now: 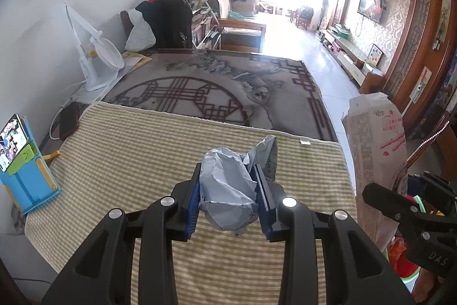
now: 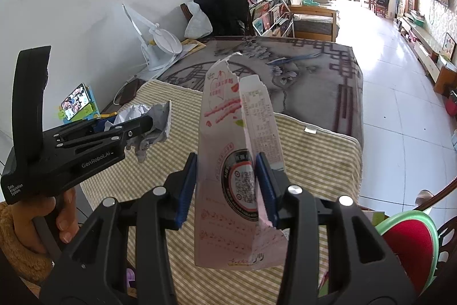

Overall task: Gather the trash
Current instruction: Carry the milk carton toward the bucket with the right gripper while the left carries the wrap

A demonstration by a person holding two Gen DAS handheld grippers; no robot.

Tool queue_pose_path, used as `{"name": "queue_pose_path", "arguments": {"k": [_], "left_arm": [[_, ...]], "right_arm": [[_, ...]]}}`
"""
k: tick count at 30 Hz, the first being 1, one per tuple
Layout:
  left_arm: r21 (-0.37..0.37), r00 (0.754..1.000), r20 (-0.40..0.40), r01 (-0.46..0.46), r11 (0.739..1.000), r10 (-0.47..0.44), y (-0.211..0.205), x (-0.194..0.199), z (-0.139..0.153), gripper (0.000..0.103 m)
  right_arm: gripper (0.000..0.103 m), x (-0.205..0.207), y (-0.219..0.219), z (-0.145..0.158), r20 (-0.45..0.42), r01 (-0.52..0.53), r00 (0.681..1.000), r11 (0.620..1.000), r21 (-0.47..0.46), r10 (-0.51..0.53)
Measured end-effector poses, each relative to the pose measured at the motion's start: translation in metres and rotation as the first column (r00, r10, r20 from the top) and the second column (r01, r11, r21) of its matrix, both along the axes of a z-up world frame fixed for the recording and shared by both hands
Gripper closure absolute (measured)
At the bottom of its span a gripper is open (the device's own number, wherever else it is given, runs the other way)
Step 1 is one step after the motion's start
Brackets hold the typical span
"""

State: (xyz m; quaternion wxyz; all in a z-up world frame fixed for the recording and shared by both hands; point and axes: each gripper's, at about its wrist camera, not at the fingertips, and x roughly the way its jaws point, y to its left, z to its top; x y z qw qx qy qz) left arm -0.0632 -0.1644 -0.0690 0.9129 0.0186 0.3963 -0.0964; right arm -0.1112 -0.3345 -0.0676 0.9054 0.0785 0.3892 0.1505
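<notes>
My left gripper (image 1: 227, 176) is shut on a crumpled ball of grey-white paper (image 1: 227, 185), held above the striped cloth (image 1: 128, 150) on the table. In the right wrist view the same left gripper (image 2: 151, 123) shows from the side with the crumpled paper (image 2: 155, 130) sticking out of it. My right gripper (image 2: 227, 162) is shut on a torn pink-and-white carton (image 2: 237, 133) that stands upright between its blue pads. That carton (image 1: 374, 145) also appears at the right edge of the left wrist view.
A patterned grey table cover (image 1: 222, 82) lies beyond the striped cloth. A white fan (image 1: 97, 59) and a phone on a blue stand (image 1: 20, 159) sit at the left by the wall. A green-rimmed red bin (image 2: 408, 242) is low at the right. A hand (image 2: 62, 216) grips the left tool.
</notes>
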Motion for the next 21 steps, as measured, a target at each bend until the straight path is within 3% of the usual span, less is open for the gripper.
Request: {"name": "queue_pose_path", "arguments": {"k": [21], "left_arm": [[0.002,0.998,0.002,0.068,0.998,-0.068,-0.051,-0.022,0.009,0.071]], "right_arm": [[0.062,-0.03,-0.057,-0.003,0.001,0.067,0.998,0.998,0.02,-0.067]]}}
